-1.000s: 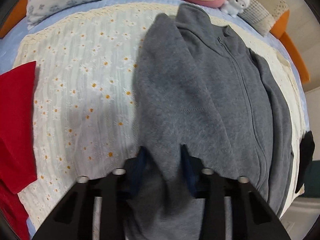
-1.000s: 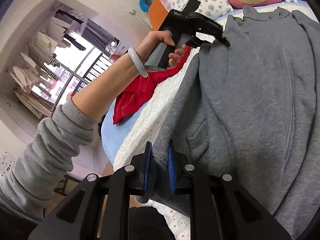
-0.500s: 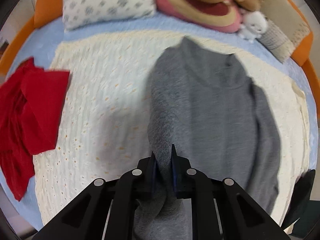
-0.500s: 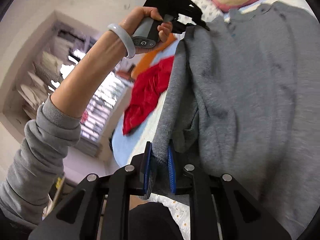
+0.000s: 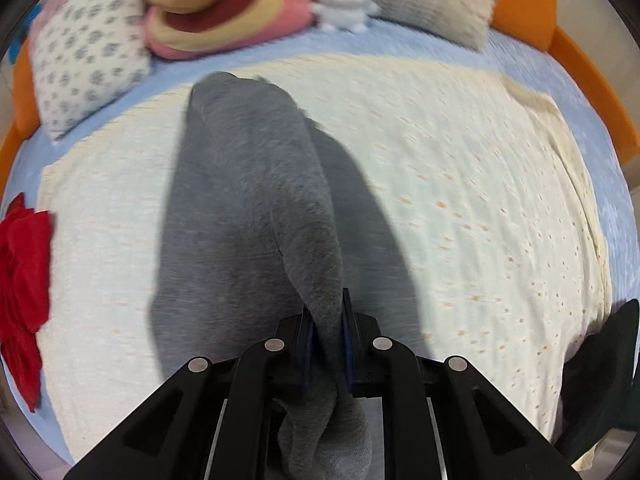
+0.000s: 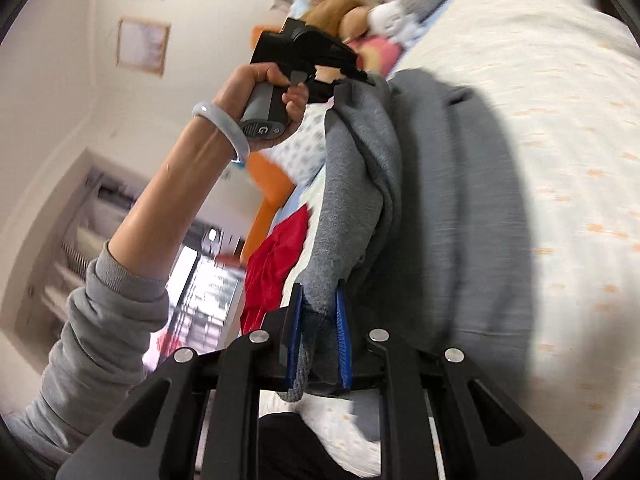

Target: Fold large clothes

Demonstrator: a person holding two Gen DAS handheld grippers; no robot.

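Cream bedspread [image 5: 460,184] covers the bed, with pillows [image 5: 84,48] and plush toys [image 5: 224,4] at the far end and a red garment [image 5: 24,280] at the left edge. Only the right wrist view shows the hand [image 6: 272,96] and a window. The grey jacket [image 5: 248,208], blurred, hangs lifted over the spread in a long fold, its edge pinched by the left gripper [image 5: 326,344] and right gripper [image 6: 318,340], both closed narrowly on fabric.

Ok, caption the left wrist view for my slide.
Left gripper clamps the grey sweatshirt, lifting its edge above the cream bedspread.
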